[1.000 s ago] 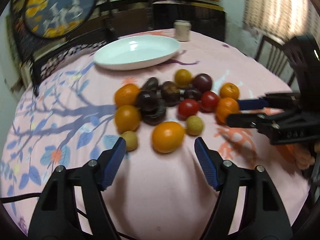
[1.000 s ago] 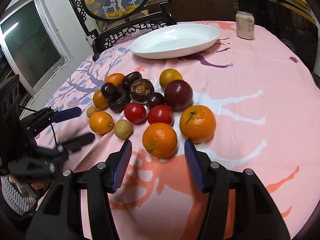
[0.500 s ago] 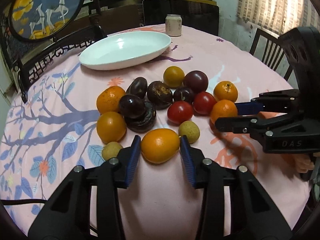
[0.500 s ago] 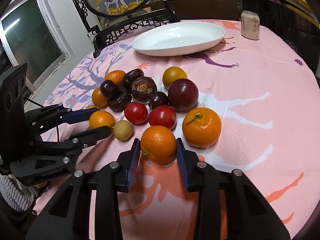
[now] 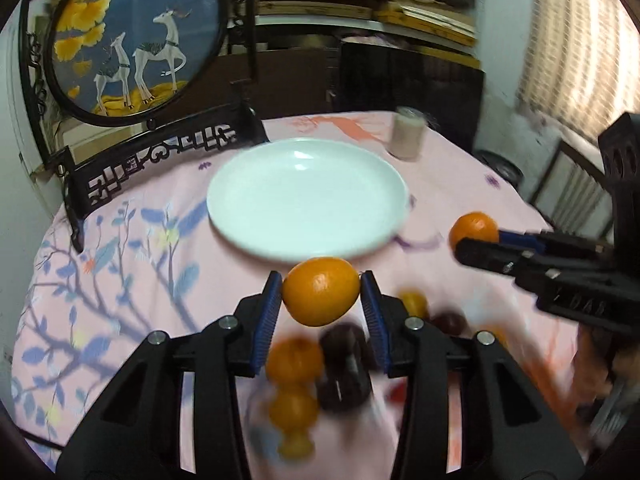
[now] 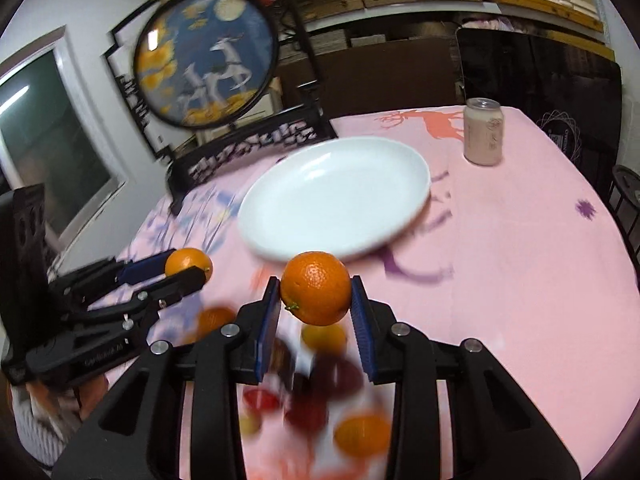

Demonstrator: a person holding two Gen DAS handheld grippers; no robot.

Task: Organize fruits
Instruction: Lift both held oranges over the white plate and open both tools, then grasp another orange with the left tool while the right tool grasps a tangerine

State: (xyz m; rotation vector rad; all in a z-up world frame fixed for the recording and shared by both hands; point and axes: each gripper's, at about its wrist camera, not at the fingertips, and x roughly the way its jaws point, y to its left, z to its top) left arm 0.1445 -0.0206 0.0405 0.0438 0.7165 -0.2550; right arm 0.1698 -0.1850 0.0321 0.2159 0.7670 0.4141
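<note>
Pink tablecloth [image 6: 520, 264] carries an empty white plate [image 5: 256, 216], with a blurred fruit pile [image 6: 320, 392] nearer the cameras and a can [image 6: 483, 137] beyond the plate. Left gripper [image 5: 320, 300] is clamped on a smooth orange [image 5: 320, 291], raised just short of the plate's near rim. Right gripper [image 6: 315, 300] is clamped on a stem-marked orange [image 6: 316, 294], also raised near that rim.

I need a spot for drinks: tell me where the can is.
The can stands upright at the table's far right in the right wrist view, just beyond and right of the white plate, apart from it.
</note>
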